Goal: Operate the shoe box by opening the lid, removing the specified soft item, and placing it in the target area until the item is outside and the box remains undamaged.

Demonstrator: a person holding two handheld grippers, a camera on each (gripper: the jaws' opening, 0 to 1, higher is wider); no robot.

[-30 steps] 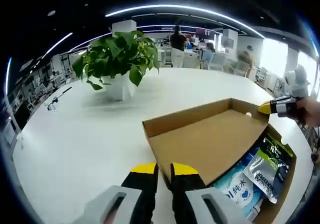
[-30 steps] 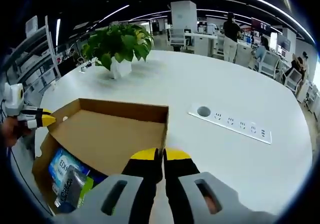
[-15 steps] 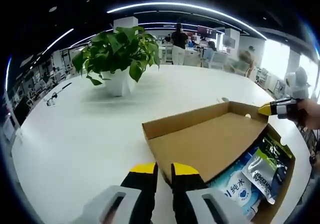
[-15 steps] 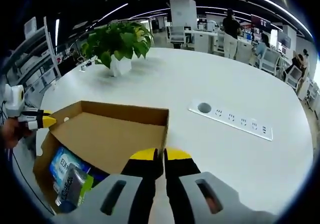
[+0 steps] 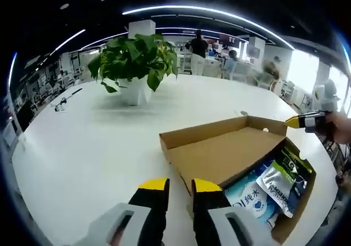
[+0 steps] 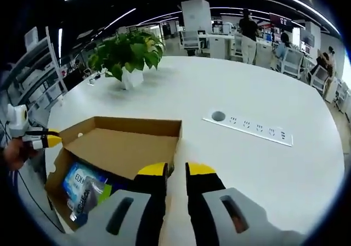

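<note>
Brown cardboard shoe box (image 5: 230, 158) sits on the white table (image 5: 82, 147) with its lid (image 6: 118, 150) swung up and leaning over the opening, and soft packets (image 5: 263, 188) lie inside the box beneath it, a blue-and-white pack beside a silver-and-green pouch. Left gripper (image 5: 179, 184) hovers at the near edge of the lid with its yellow tips a little apart and nothing between them, while the right gripper (image 6: 175, 169) sits at the lid's opposite edge, tips likewise parted around empty air. Beyond the box, a potted plant (image 5: 134, 65) stands well apart on the table, and a power strip (image 6: 247, 132) lies flush in the tabletop.
</note>
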